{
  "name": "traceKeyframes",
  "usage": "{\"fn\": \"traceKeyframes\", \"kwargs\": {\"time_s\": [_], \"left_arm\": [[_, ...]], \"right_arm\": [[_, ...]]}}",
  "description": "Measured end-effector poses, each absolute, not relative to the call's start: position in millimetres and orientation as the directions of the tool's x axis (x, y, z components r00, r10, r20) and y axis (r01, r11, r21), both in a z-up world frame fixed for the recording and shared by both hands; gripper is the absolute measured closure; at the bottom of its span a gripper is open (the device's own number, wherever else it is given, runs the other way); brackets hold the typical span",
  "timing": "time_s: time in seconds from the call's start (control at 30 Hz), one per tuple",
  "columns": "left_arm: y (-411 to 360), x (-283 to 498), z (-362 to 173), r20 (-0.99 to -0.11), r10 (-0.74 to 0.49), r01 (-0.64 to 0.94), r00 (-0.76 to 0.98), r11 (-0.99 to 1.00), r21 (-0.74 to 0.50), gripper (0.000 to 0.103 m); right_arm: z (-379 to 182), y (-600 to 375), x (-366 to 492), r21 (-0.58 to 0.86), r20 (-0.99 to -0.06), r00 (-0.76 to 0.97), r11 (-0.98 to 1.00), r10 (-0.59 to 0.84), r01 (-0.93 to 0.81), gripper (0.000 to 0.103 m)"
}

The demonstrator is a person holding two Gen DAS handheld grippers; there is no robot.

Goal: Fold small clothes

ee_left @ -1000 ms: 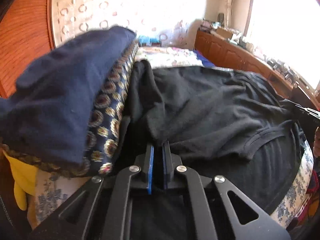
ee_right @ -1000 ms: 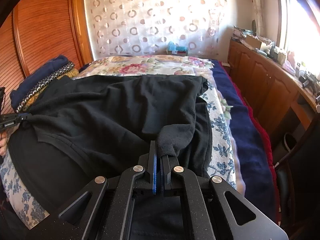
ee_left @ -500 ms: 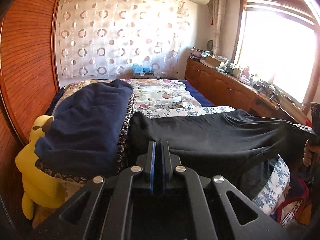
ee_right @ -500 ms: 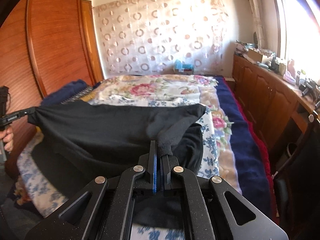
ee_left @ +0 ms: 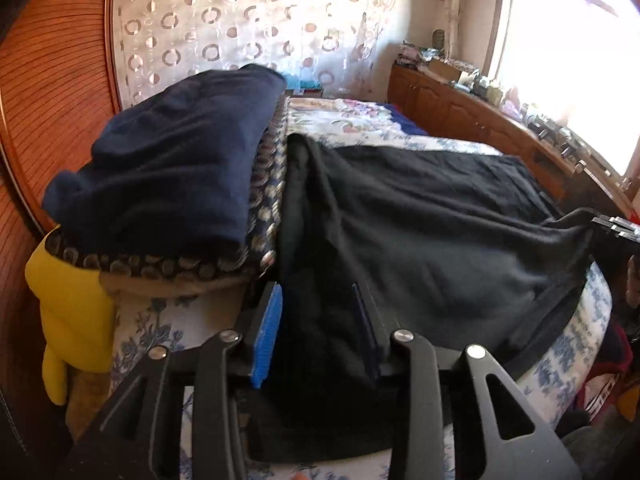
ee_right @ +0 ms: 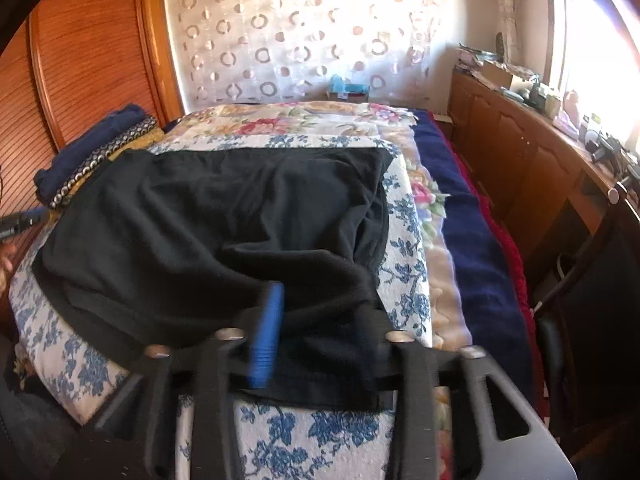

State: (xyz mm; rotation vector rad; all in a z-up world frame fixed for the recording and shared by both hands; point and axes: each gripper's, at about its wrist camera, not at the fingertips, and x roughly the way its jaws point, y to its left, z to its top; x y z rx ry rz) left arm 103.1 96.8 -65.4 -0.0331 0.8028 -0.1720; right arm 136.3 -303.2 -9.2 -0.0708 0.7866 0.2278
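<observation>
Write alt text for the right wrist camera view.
A black garment lies spread on a bed with a blue floral cover, and the right gripper hangs over its near edge with jaws open. Folded dark clothes sit stacked at left.

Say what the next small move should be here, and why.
Probably draw both grippers straight back, clear of the black garment, before any regrasp. The left gripper and right gripper both stand open. The garment lies spread on the bed, with some cloth lying between each pair of fingers.
</observation>
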Motion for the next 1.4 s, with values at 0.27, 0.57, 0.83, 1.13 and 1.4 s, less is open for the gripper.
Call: {"fn": "traceKeyframes", "kwargs": {"time_s": [0.27,0.57,0.83,1.13,1.4], "left_arm": [[97.5,105.8,-85.6,-0.748,-0.135,0.115,0.650,0.990,-0.079,0.065],[100.9,108.3,-103.0,-0.766,-0.128,0.099,0.630,0.992,-0.083,0.062],[104.6,106.6,-104.8,-0.755,-0.124,0.096,0.644,0.992,-0.081,0.060],[105.2,105.7,-107.6,-0.735,-0.117,0.095,0.668,0.993,-0.072,0.056],[105.6,105.1,-107.7,-0.733,-0.119,0.093,0.670,0.993,-0.076,0.055]], "right_arm": [[2.4,-283.1,132.6,-0.054,-0.672,0.729,0.973,0.132,-0.226,0.041],[11.9,-278.2,122.4,-0.099,-0.658,0.745,0.970,0.104,-0.222,0.025],[20.6,-283.6,114.2,-0.063,-0.640,0.756,0.971,0.138,-0.230,0.020],[-17.2,-225.8,131.7,-0.001,-0.689,0.677,0.935,0.257,-0.356,0.018],[-57.7,-177.5,151.3,0.027,-0.748,0.595,0.910,0.293,-0.413,0.018]]}}
